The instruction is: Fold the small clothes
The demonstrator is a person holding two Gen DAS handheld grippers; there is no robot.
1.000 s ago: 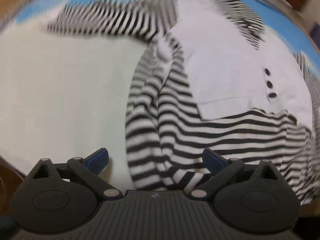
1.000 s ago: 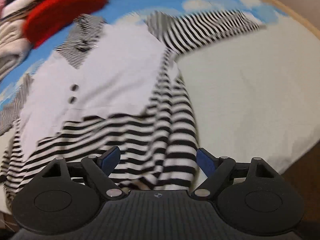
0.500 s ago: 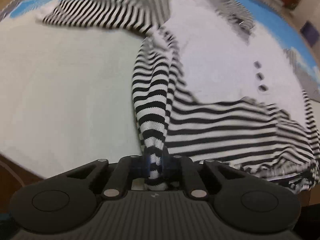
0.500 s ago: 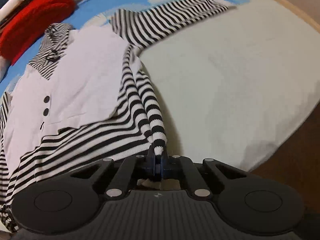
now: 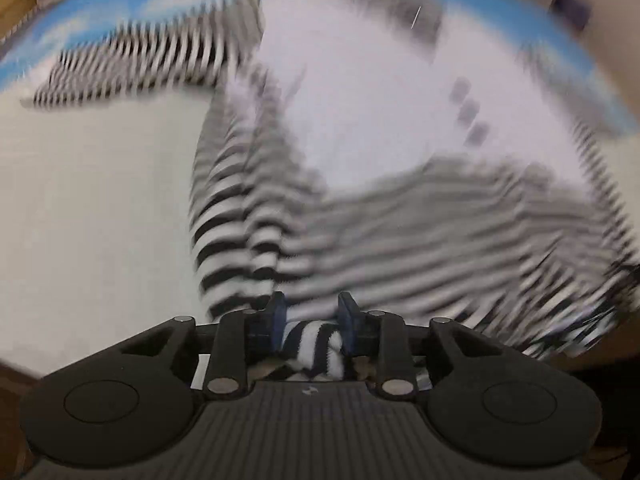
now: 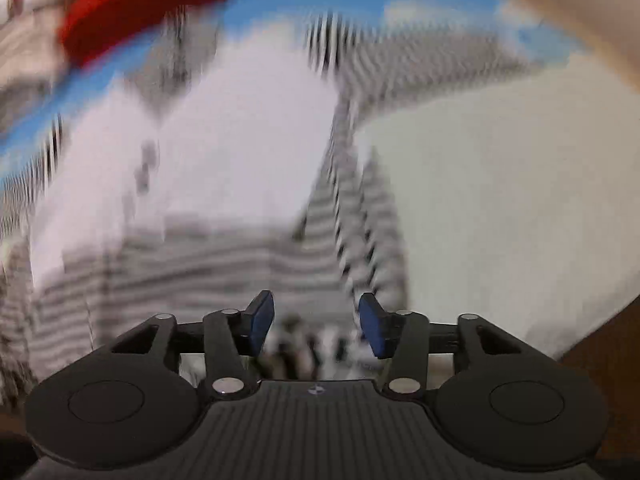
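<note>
The striped top [image 5: 384,168] lies spread on the white sheet [image 5: 100,208] — its hem at the sheet's near edge. The left gripper [image 5: 312,322] has a bunched fold of striped hem between its part-closed blue pads. The right gripper [image 6: 316,322] stands parted — blurred hem just beyond its pads, nothing held.

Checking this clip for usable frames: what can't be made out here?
- Right wrist view: right gripper jaws stand apart; blur hides whether the striped top touches them.
- Right wrist view: red item smeared, cut by the top edge.
- Left wrist view: buttons blurred.
</note>
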